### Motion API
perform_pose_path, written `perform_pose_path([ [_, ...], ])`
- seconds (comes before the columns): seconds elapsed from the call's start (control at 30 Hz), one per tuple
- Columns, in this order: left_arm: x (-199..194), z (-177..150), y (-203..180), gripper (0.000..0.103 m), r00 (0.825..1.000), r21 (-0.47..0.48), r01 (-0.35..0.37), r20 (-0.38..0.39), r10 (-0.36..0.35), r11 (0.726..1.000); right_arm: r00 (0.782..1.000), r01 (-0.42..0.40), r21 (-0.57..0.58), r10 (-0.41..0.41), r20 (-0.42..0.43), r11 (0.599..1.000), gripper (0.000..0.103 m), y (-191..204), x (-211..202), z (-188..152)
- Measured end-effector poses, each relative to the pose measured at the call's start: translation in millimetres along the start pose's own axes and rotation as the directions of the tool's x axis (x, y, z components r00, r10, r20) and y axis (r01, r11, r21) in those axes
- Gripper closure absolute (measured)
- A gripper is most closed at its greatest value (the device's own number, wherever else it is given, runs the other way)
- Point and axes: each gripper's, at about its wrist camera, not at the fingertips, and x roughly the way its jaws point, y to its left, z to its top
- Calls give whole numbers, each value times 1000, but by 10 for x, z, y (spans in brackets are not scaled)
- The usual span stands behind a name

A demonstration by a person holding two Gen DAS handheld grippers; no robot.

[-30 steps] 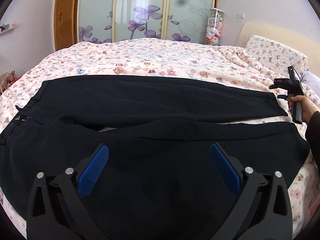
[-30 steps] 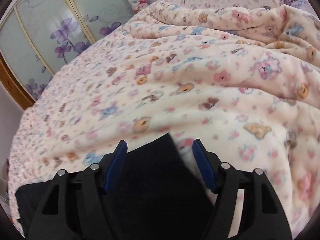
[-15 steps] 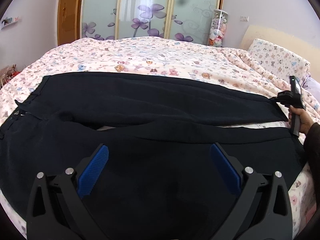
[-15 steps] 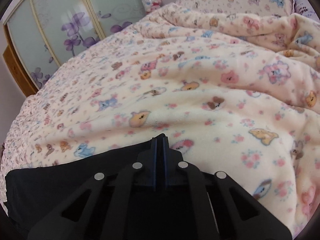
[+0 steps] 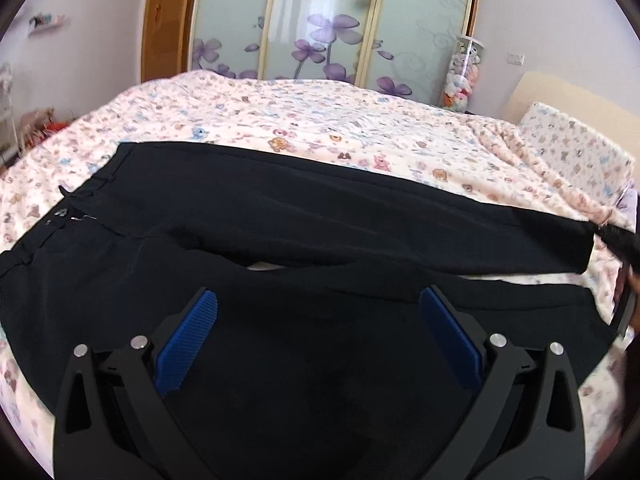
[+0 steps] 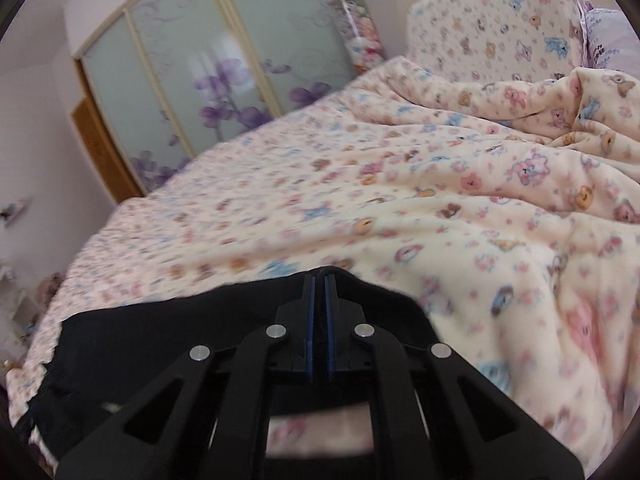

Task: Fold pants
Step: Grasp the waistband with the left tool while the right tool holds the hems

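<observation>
- Pinching the hem of the far leg of the pants (image 6: 168,344), my right hand-held gripper (image 6: 319,280) has its blue pads pressed together on the black cloth, which bunches up around the tips and lifts off the bed there.
- My left hand-held gripper (image 5: 318,306) hovers with its jaws wide apart over the near leg, nothing between its pads (image 5: 188,344).
- From the left view, the pants (image 5: 320,216) lie spread across the bed (image 5: 304,128), waistband to the left, legs running to the right, a sliver of light cloth showing between them.
- At that view's right edge my right hand-held gripper (image 5: 618,240) shows only as a dark blur at the far leg's hem.
- Beyond the bed stands a wardrobe (image 5: 332,20) with purple flowers on its frosted doors.
- A pillow (image 6: 492,28) lies at the head of the bed.
</observation>
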Motion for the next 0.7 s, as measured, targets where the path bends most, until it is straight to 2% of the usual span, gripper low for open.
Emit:
perform_pose_path([
  [0.17, 58, 317, 311, 2, 996, -99, 78, -37, -82, 992, 992, -121, 16, 121, 39, 993, 100, 93, -451, -361],
  [0.27, 147, 550, 394, 2, 997, -102, 64, -43, -69, 993, 983, -179, 67, 176, 60, 981, 100, 32, -676, -657],
  [0.33, 290, 809, 425, 2, 999, -82, 15, -40, -18, 997, 976, -210, 112, 202, 81, 971, 100, -45, -778, -818],
  [0.43, 603, 1150, 540, 2, 997, -158, 5, -78, -18, 987, 967, -242, 160, 224, 123, 957, 100, -167, -871, -963],
  [0.47, 754, 1261, 589, 2, 993, -193, 6, -115, -29, 981, 962, -256, 178, 233, 140, 950, 100, -216, -896, -1002],
  [0.5, 1008, 1413, 659, 2, 982, -232, 11, -182, -54, 973, 956, -274, 191, 245, 162, 943, 100, -261, -924, -1031],
  [0.57, 1343, 1558, 741, 4, 966, -262, -7, -252, -61, 965, 945, -298, 201, 258, 202, 933, 100, -331, -971, -1079],
  [0.6, 1586, 1662, 780, 14, 953, -269, -24, -297, -59, 963, 937, -313, 204, 267, 225, 927, 100, -367, -991, -1115],
  [0.63, 1710, 1685, 825, 19, 946, -276, -42, -321, -51, 960, 929, -331, 211, 277, 247, 920, 100, -405, -1009, -1153],
  [0.67, 1918, 1758, 885, 20, 928, -288, -74, -371, -40, 955, 919, -349, 220, 287, 270, 911, 100, -455, -1025, -1205],
  [0.7, 2026, 1771, 945, 29, 920, -312, -92, -390, -39, 946, 912, -361, 228, 292, 286, 904, 100, -507, -1035, -1247],
])
